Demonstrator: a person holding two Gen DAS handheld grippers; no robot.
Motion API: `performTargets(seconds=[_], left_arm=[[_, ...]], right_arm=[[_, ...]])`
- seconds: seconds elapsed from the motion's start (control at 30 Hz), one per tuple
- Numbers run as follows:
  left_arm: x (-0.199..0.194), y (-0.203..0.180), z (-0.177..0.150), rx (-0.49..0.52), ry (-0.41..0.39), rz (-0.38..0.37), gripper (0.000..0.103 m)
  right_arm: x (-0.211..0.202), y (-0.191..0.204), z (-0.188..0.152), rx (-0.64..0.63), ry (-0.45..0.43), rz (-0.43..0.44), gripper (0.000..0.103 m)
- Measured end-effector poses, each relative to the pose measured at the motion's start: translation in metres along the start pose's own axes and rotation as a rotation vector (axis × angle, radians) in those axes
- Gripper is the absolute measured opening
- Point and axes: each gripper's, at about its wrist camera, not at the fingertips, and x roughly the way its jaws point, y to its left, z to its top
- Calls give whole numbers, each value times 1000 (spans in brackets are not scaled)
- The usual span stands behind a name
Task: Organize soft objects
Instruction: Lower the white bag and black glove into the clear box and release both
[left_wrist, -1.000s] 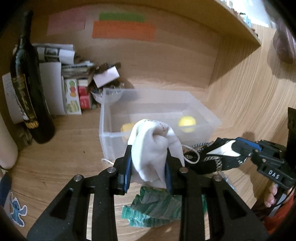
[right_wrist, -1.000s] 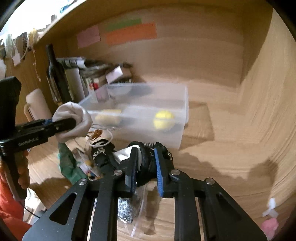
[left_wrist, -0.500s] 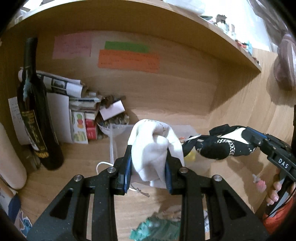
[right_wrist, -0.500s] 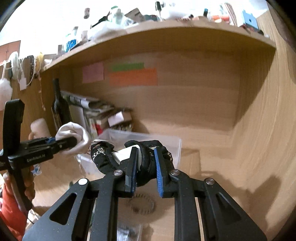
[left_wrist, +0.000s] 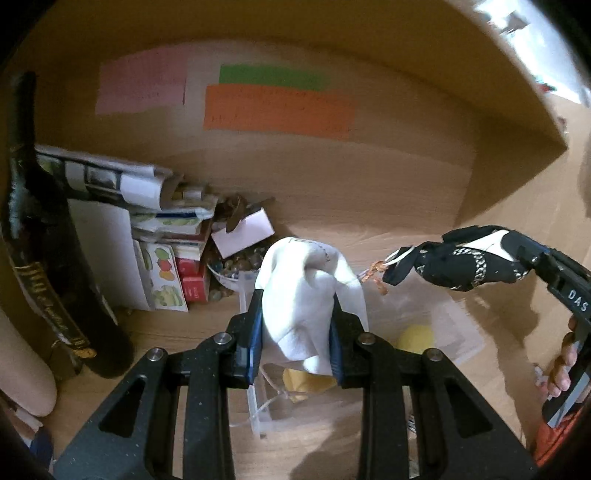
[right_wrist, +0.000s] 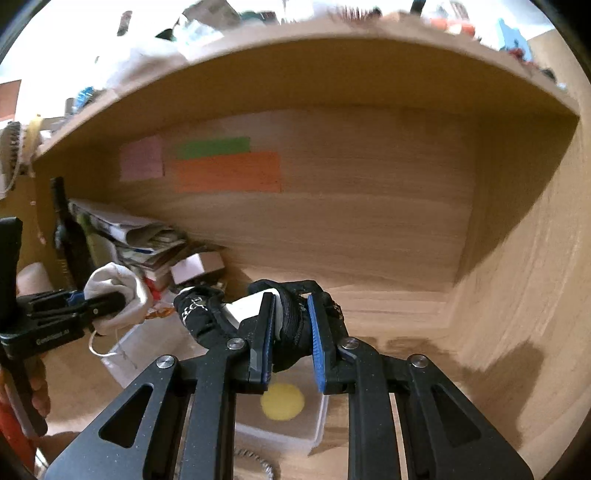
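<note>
White cloth (left_wrist: 308, 291) is sitting bunched in the left tongs (left_wrist: 295, 332), which are clamping it narrowly above the near-left corner of the clear plastic bin (left_wrist: 458, 332); the bin is lying just below and right, holding a yellow ball (left_wrist: 415, 338) and a yellow soft piece (left_wrist: 306, 380). The black glove (left_wrist: 461, 266) is hanging at right.

Seen from the right wrist, the right tongs (right_wrist: 291, 339) are pinching the black glove (right_wrist: 207, 317) over the bin (right_wrist: 288, 432), ball (right_wrist: 282, 400) directly beneath; its long axis is running leftward toward the cloth (right_wrist: 118, 291).
</note>
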Motion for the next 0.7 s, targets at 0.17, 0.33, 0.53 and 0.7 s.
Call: performTargets(seconds=[0.17, 0.33, 0.53, 0.7], left_arm=[[34, 0, -4, 21, 76, 30, 30], [56, -7, -12, 63, 129, 44, 30], [72, -8, -20, 76, 184, 46, 30], [74, -10, -22, 86, 201, 25, 36]], right_arm=[[24, -5, -2, 6, 45, -12, 16], [52, -4, -8, -2, 115, -13, 16], [77, 4, -25, -35, 207, 6, 16], [92, 11, -37, -73, 282, 12, 17]])
